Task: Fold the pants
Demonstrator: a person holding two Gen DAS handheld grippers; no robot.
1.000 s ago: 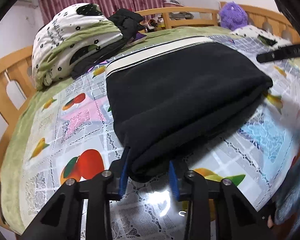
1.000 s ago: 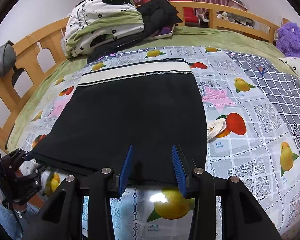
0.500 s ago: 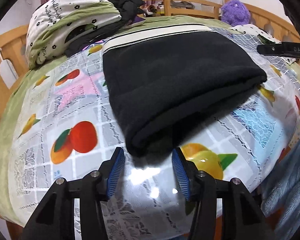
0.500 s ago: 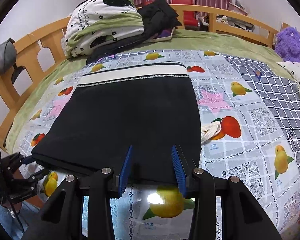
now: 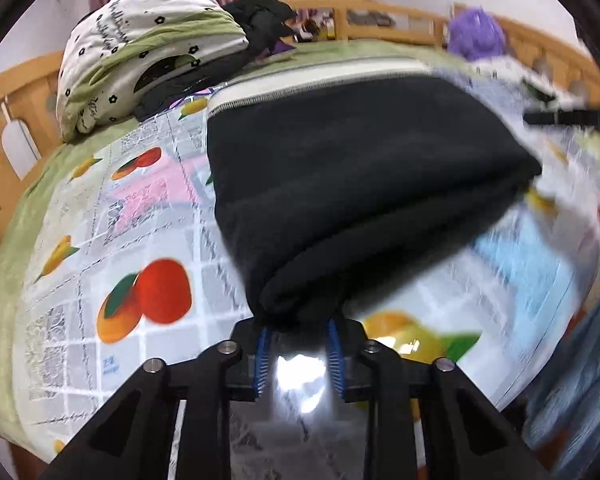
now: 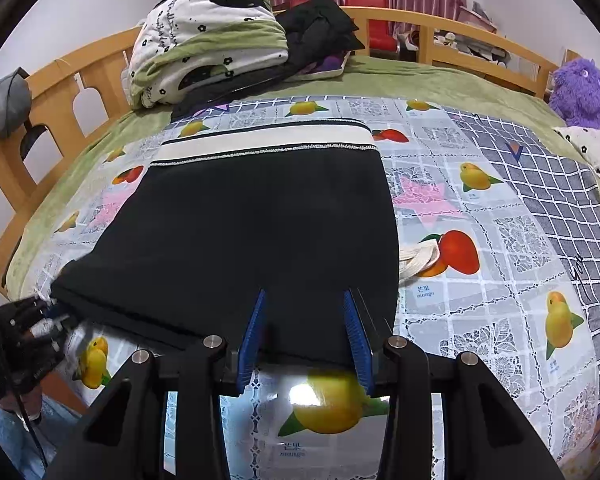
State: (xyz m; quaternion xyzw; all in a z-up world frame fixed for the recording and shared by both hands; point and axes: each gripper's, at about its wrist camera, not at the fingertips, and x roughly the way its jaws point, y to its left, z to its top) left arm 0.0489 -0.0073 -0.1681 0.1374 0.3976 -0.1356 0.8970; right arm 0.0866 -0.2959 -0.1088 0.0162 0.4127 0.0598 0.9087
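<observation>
Pants (image 6: pixel 260 236) — black, folded into a thick rectangle, lying flat mid-bed on the fruit-print cover (image 6: pixel 500 320), pale waistband (image 6: pixel 264 144) at the 12 o'clock end. Near folded edge running along the bed's front rim, almost flush with it; little cloth-free cover on that side. Plenty of open cover at 3 o'clock, out to the grey grid patch (image 6: pixel 540 176). At 9 o'clock a narrower strip of print, then green blanket (image 6: pixel 60 200) and the wooden rail (image 6: pixel 52 92). Beyond 12 o'clock, a rolled white-and-green quilt (image 6: pixel 208 36) with dark clothes (image 6: pixel 320 28) stacked beside it; purple plush toy (image 6: pixel 580 92) at 2 o'clock by the far rail.

Left gripper (image 5: pixel 298 330) tilted steeply down at the pants' near left corner (image 5: pixel 292 304), jaws just closing — blue pads now pinching that bunched corner. Picture blurred toward the right.

Right gripper (image 6: pixel 306 312) angled down likewise at the near edge, right of centre, blue pads clamped on the fold.
</observation>
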